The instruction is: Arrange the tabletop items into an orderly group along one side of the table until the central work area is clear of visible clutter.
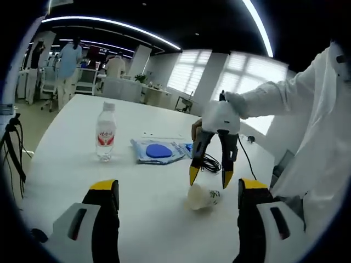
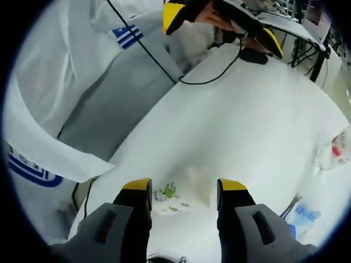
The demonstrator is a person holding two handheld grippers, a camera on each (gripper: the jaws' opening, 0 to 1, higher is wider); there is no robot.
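Two hand-held tools are working over a white desk (image 1: 66,164) in an open office, where a tidy-up of scattered items is under way. The right tool (image 1: 208,179), seen from the left gripper view, is hanging jaws-down directly above a small crumpled wrapper (image 1: 202,197), its yellow tips spread apart and straddling the wrapper from above without yet closing on it. The right gripper view is showing the same right tool (image 2: 184,189) with the pale wrapper (image 2: 184,192) lying on the desk (image 2: 258,120) between its parted jaws; whether the tips are touching it cannot be told. The downward, open stance suggests a pick is being lined up, so that the loose scrap can be carried to join the rest.

The left tool (image 1: 178,189) is waiting low over the near part of the desk, jaws wide open and holding nothing; the left tool (image 2: 222,19) is also appearing at the top of the right gripper view. It is seemingly being kept clear of the other tool's approach.

Farther back, a clear water bottle (image 1: 106,132) with a red label is standing upright, and beside it a flat plastic packet (image 1: 159,150) with a blue patch is lying on the desk, with a coil of black cable (image 1: 209,163) just past it. These three are lying fairly near one another, while the wrapper is sitting apart and nearer the person, who is wearing a white coat.
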